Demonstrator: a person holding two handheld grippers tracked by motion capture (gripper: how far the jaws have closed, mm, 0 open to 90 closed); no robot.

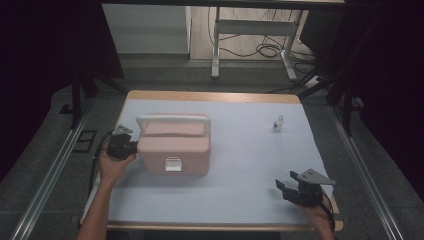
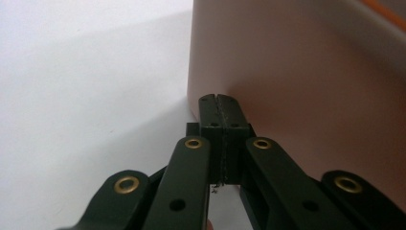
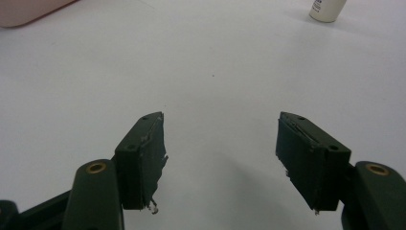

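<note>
Left gripper view has the left tool point(image 2: 221, 103) pinched shut on nothing, its tips against the side wall of the pink box point(image 2: 306, 72). That box looks stiff, smooth and probably light, so the white handle point(image 1: 172, 119) beyond the tool seems the surest hold. Right tool point(image 3: 221, 143) gapes wide over bare table point(image 3: 215, 57), with a small bottle point(image 3: 327, 9) far ahead and nothing between.

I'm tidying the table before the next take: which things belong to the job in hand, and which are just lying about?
In use:
- pink box, with the shut left gripper against its side
- right gripper, open, waiting over the white table cover

Lying about:
- small white bottle, far right
</note>
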